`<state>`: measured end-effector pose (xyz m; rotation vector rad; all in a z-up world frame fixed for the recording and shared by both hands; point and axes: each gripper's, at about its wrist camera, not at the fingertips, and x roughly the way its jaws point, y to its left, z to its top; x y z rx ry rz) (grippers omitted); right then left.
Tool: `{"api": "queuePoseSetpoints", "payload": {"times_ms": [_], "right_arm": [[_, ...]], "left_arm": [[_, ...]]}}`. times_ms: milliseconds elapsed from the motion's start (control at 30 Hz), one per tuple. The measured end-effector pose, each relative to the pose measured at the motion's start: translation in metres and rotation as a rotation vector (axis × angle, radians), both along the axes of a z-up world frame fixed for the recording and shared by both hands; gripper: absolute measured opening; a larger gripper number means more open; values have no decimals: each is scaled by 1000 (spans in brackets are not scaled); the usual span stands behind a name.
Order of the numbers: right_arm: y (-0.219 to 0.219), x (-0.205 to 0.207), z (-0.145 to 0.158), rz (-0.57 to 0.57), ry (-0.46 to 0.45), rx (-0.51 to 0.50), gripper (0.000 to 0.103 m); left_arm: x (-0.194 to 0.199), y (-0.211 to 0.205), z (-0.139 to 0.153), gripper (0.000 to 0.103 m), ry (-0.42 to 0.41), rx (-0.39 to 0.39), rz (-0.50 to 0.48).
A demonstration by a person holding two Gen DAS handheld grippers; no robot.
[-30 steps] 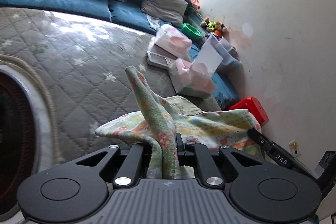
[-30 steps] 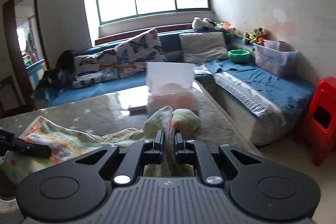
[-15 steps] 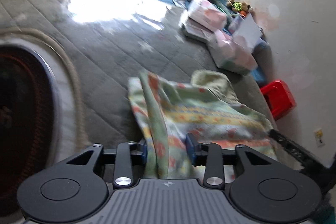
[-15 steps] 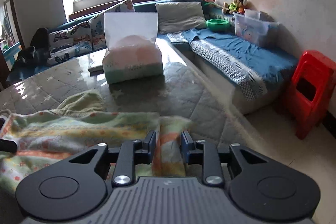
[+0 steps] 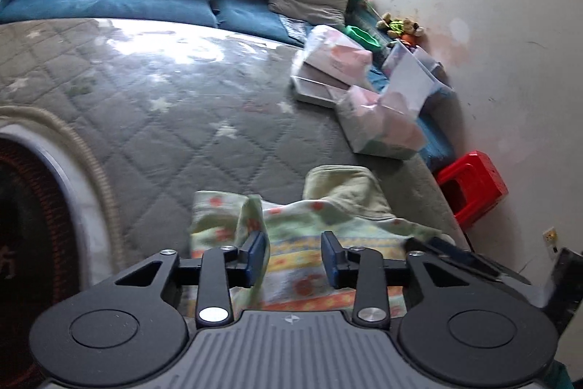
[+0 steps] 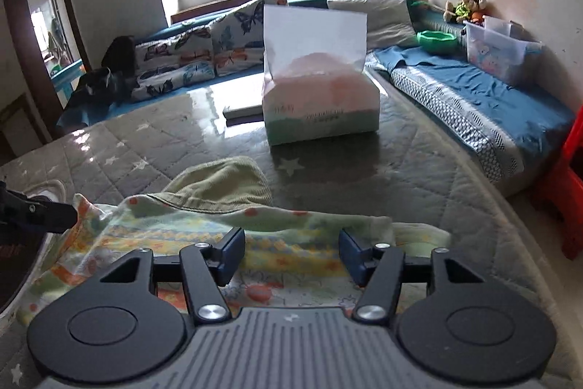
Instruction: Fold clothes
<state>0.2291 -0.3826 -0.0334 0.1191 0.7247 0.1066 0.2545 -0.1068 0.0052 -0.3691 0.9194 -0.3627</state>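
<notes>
Two claws, both wide apart and both holding nothing: your left claw hovers over the patterned garment at the bottom centre of its frame, and the right claw hangs over the same garment low in the right wrist view. The cloth lies bunched on the quilted grey tabletop, with a plain olive piece peeking out behind it toward mid-frame. Expect this thing to be light, limp and soft, with no stiffness at all, so it will sag and crumple the moment you lift it. One flap stands up against your left claw's left finger, and that could drag along if you move off carelessly. Best purchase looks to be the far hem and its corners, one per claw, pinching a single layer. Watch the tissue pack sitting upper centre, near the cloth's far side.
</notes>
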Motion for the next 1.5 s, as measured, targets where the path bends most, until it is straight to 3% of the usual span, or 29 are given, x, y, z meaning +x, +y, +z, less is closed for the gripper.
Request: {"api": "queuePoseSetpoints", "payload": {"times_ms": [300, 533, 767, 1100, 1300, 1467, 1500], "right_arm": [[6, 10, -4, 25, 1, -42, 76], [10, -4, 5, 50, 9, -62, 88], [18, -40, 9, 78, 4, -69, 100], [28, -79, 2, 65, 35, -95, 103], [33, -89, 6, 48, 33, -101, 103], [37, -98, 6, 47, 37, -94, 103], [38, -100, 6, 46, 38, -94, 103]], "left_arm": [[23, -24, -18, 31, 20, -16, -63], [24, -25, -27, 31, 33, 6, -52], [-11, -24, -14, 37, 5, 31, -94], [-70, -35, -15, 43, -59, 125, -168], [-90, -33, -9, 53, -85, 152, -173], [-106, -28, -6, 77, -107, 173, -168], [-110, -27, -6, 78, -111, 176, -165]]}}
